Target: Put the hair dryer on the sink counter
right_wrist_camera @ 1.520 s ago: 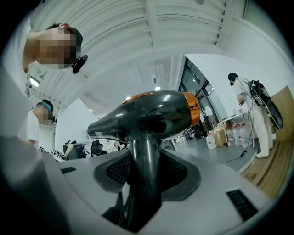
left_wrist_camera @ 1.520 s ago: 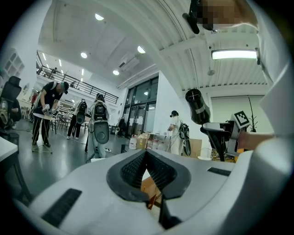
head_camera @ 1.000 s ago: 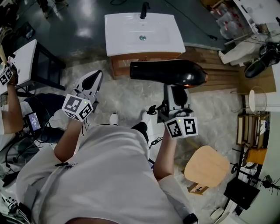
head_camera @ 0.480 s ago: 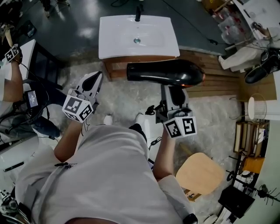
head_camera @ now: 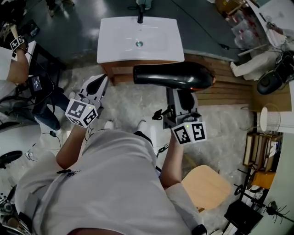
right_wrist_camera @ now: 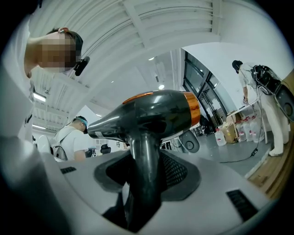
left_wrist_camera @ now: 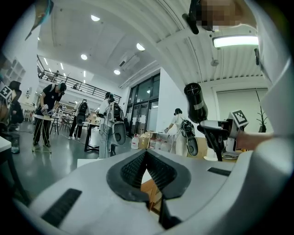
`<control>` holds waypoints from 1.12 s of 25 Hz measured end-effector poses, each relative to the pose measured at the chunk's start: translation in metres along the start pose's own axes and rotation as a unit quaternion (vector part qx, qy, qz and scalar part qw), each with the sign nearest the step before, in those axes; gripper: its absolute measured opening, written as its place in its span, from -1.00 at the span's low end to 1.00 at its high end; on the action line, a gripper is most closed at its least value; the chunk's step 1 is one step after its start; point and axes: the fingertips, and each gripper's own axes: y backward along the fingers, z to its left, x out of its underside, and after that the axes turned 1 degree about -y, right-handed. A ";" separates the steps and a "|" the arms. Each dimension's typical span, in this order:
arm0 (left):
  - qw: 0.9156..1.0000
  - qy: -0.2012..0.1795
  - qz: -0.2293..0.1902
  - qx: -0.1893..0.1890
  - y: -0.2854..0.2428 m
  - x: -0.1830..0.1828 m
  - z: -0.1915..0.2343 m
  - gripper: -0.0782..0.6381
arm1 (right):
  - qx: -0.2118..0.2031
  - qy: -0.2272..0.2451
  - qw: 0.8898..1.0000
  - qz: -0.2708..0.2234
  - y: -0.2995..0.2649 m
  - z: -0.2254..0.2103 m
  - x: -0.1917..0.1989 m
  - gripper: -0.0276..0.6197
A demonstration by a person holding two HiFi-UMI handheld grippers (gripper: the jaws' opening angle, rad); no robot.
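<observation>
The black hair dryer (head_camera: pixel 174 75) with an orange ring hangs in the air, nozzle pointing left, just in front of the white sink counter (head_camera: pixel 115 46). My right gripper (head_camera: pixel 181 98) is shut on its handle from below. In the right gripper view the handle (right_wrist_camera: pixel 144 179) runs down between the pads and the hair dryer body (right_wrist_camera: pixel 156 114) fills the middle. My left gripper (head_camera: pixel 95 85) is held to the left at the same height, jaws shut and empty. In the left gripper view its pads meet at the left gripper tip (left_wrist_camera: pixel 147 156), with the hair dryer (left_wrist_camera: pixel 196 102) off to the right.
A black faucet (head_camera: pixel 140 13) stands at the counter's far edge, above a wooden cabinet (head_camera: pixel 138 69). Wooden decking (head_camera: pixel 229 82) lies to the right, a round wooden stool (head_camera: pixel 206 188) behind me, cluttered shelves (head_camera: pixel 257 147) further right. Another person (head_camera: pixel 18 69) stands at the left.
The sink counter has drifted left and slightly down in the head view as I moved. Both grippers and the hair dryer keep the same pose. The person at the left has shifted.
</observation>
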 end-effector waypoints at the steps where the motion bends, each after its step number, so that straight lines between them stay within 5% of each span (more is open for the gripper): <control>1: 1.000 -0.001 0.000 0.000 -0.005 0.000 -0.003 -0.78 | -0.001 -0.001 1.000 0.000 0.001 -0.005 -0.001 -0.36; 28: 0.999 0.014 0.010 -0.049 -0.100 0.002 -0.112 -0.78 | -0.022 0.007 0.999 0.038 0.044 -0.142 -0.009 -0.36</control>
